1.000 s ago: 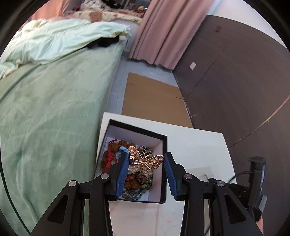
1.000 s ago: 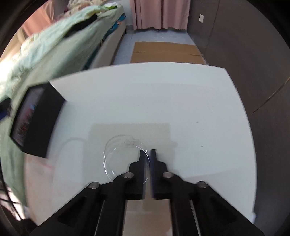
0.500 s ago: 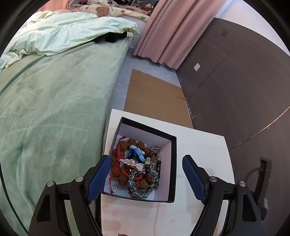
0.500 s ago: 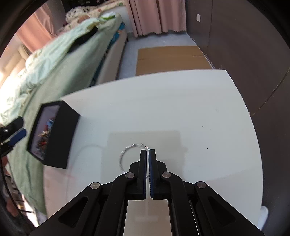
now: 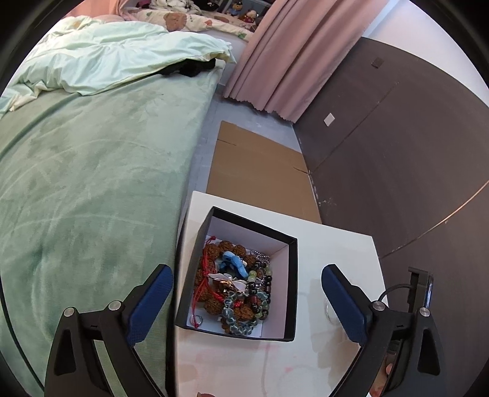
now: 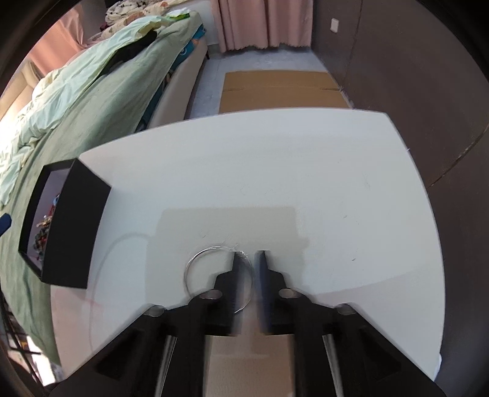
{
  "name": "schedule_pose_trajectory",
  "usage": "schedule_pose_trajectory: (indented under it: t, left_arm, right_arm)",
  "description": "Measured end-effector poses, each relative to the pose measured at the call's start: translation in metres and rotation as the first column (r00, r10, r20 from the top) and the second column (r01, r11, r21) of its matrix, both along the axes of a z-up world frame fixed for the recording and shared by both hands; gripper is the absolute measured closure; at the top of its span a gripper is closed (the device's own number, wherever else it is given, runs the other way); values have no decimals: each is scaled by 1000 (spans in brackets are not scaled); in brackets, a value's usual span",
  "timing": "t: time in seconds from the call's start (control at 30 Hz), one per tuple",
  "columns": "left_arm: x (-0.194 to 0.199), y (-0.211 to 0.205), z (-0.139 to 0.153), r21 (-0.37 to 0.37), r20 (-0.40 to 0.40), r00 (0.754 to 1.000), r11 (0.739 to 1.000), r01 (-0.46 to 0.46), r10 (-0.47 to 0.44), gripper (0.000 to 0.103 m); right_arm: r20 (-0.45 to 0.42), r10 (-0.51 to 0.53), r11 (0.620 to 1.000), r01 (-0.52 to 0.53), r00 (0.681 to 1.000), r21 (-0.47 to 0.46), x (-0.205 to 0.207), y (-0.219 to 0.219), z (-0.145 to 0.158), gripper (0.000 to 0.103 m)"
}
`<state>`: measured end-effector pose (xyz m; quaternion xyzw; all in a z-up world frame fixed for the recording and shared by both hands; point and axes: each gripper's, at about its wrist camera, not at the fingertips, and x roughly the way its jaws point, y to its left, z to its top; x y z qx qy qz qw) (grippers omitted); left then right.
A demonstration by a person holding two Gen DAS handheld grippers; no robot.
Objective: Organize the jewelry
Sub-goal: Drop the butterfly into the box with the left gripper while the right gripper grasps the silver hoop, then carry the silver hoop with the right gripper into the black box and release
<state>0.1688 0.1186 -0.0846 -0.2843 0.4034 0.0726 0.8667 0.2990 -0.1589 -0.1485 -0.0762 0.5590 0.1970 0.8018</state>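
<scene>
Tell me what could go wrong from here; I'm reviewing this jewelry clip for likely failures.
1. The thin silver bangle lies flat on the white table, partly under the right gripper, whose jaws are slightly parted. A ring this thin could slip or skid.
2. The black box sits near the table's bed-side edge; a nudge might push it off.
3. The left gripper is open above the heaped bracelets; a grab could snag several.

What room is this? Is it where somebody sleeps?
Most likely a bedroom. A big bed with a green blanket fills one side, pink curtains hang at the far end, and soft toys sit beyond the bed. A small white table stands right beside it.
</scene>
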Motion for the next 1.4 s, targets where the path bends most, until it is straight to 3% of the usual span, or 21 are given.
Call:
schedule_pose_trajectory:
  t: [0.1, 0.43, 0.5, 0.7, 1.1, 1.23, 1.27, 1.3, 1.37, 1.4]
  left_arm:
    - [-1, 2, 1, 0, 3, 1000, 1000, -3, 3, 5]
    - [-8, 11, 6, -1, 14, 1000, 1000, -10, 10, 5]
    - [-9, 12, 6, -1, 15, 1000, 1000, -9, 9, 0]
    - [-13, 18, 11, 10, 29, 1000, 1000, -6, 6, 0]
    - [-19, 43, 19, -16, 62, 996, 998, -65, 66, 0]
    - [-19, 48, 18, -22, 63, 995, 997, -75, 76, 0]
    - [-19, 49, 18, -21, 61, 995, 997, -78, 79, 0]
    - [-19, 50, 17, -20, 59, 995, 997, -81, 82, 0]
    - [-19, 52, 17, -23, 58, 995, 996, -81, 82, 0]
    - [-19, 52, 17, -22, 57, 995, 997, -80, 82, 0]
  right_arm:
    - [-12, 10, 1000, -10, 1000, 26, -2, 2, 2, 100]
    - [91, 17, 983, -33, 996, 180, -21, 8, 51, 100]
    - [112, 21, 977, -44, 994, 211, -25, 13, 60, 100]
    - [144, 29, 942, -75, 989, 326, -35, 31, 81, 100]
    - [152, 39, 895, -102, 988, 433, -44, 83, 79, 100]
    - [98, 77, 841, -117, 992, 528, -41, 97, 67, 99]
    - [66, 88, 843, -110, 994, 526, -39, 102, 61, 94]
    - [26, 96, 852, -96, 995, 514, -36, 105, 54, 77]
    - [-11, 83, 854, -65, 996, 515, -34, 104, 46, 55]
    - [-5, 73, 852, -60, 997, 520, -35, 101, 47, 51]
